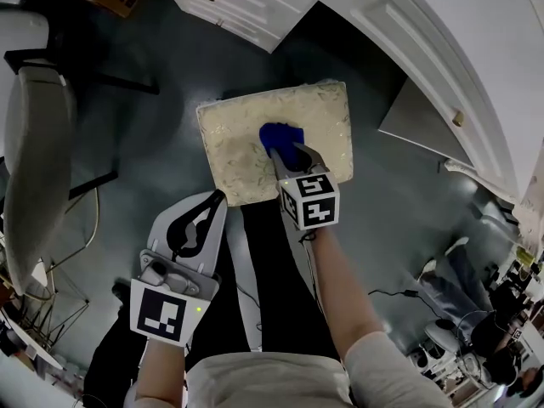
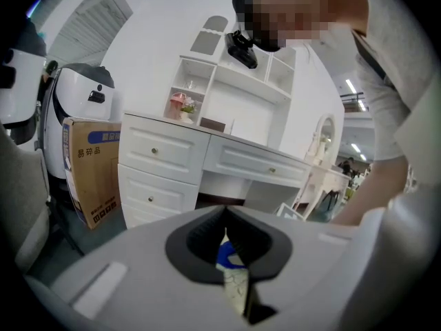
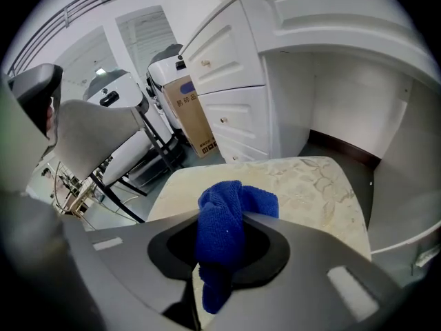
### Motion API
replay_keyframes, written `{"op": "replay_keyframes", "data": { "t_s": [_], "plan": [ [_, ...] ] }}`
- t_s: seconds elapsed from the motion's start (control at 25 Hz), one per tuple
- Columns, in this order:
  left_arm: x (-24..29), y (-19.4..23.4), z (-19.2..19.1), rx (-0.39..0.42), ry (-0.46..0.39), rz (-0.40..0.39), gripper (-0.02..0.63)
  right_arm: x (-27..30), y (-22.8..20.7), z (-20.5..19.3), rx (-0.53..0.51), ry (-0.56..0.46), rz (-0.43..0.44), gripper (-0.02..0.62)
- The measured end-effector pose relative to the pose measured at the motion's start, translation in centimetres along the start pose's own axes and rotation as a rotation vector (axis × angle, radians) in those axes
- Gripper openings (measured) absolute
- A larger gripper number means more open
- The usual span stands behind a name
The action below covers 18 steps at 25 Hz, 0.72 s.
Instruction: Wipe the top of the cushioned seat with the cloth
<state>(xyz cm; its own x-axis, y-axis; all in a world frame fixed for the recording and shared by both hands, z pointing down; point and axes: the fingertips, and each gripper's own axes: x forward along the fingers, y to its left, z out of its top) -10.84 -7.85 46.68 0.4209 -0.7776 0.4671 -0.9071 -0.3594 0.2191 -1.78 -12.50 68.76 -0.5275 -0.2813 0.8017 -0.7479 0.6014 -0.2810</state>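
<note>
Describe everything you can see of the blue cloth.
The blue cloth looks like soft, fuzzy terry or microfibre, bunched into a crumpled wad. The right hand-held gripper is shut on its middle; one fold sticks out past the jaws and a tail hangs back behind them. In the head view it sits over the middle of the cream, patterned cushioned seat, apparently touching it.

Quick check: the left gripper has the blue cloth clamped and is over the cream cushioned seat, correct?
Wrong gripper. It is the right gripper that has the blue cloth clamped over the cream cushioned seat; the right gripper view shows the cloth between its jaws. The left gripper holds nothing.
</note>
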Motion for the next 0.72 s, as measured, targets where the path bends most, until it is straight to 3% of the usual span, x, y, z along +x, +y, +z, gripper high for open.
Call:
{"op": "replay_keyframes", "data": {
  "t_s": [0.72],
  "plan": [
    [4.9, -4.5, 1.6, 0.025, 0.005, -0.05, 0.0, -4.0, -10.4, -0.9, 0.074, -0.023, -0.108, 0.08]
  ]
}}
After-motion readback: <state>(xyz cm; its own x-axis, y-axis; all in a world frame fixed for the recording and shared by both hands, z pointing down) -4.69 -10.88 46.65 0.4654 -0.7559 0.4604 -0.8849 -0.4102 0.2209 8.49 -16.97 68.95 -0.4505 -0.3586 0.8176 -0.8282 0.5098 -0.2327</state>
